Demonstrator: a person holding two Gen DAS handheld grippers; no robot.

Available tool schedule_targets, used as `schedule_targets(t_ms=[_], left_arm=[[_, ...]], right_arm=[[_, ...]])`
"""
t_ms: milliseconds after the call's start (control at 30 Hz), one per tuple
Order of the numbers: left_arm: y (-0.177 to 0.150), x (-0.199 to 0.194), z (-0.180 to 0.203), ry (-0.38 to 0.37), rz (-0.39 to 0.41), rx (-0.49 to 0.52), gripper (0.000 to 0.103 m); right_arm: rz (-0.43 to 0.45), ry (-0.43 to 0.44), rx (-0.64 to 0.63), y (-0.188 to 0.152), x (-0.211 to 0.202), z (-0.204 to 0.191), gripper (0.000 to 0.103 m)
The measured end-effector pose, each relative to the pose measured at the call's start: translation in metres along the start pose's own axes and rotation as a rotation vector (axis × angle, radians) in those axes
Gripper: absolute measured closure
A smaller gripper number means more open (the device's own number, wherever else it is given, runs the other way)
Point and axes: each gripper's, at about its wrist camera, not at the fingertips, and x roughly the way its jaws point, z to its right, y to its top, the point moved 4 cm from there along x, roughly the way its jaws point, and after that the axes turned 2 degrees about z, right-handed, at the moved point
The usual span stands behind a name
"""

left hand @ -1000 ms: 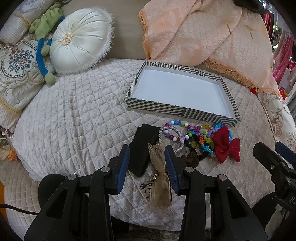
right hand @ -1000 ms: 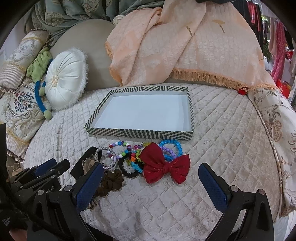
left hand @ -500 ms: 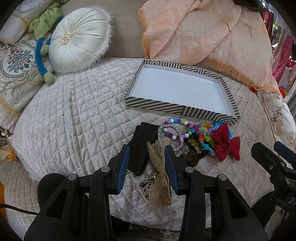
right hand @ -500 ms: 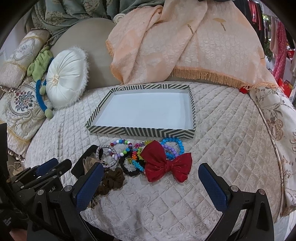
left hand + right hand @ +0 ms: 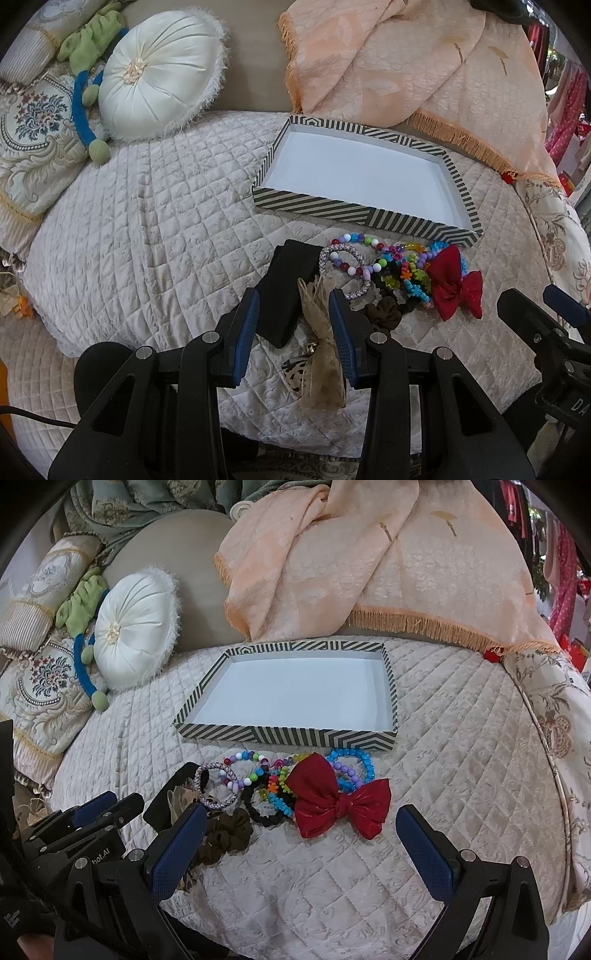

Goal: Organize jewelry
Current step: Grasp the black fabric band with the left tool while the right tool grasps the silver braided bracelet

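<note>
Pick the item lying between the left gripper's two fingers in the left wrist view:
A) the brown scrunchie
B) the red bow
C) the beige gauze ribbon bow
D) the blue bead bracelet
C: the beige gauze ribbon bow runs down the gap of the left gripper, while the red bow, brown scrunchie and blue bead bracelet lie off to its right.

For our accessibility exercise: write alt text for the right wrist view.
Open right tongs hover over a red bow, beaded bracelets and scrunchies heaped on a quilted bed. Beyond them lies an empty striped tray, with the left tongs at lower left.
</note>
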Motion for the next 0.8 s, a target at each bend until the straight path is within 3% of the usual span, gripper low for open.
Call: schedule_targets(t_ms=[267, 667, 800], left_arm=[[0.000, 0.004, -0.004, -0.015, -0.023, -0.008, 0.064], [0.023, 0.013, -0.045, -0.072, -0.070, -0.132, 0.064], [0.023, 0.021, -0.050, -0.117, -0.111, -0.156, 0.064]], right_arm=[[-0.009, 0.011, -0.005, -0.002, 0.004, -0.001, 0.001], [-0.023, 0.075, -0.002, -0.004, 0.017, 0.010, 0.001], [-0.027, 0.151, -0.060, 0.000, 0.024, -0.003, 0.011]])
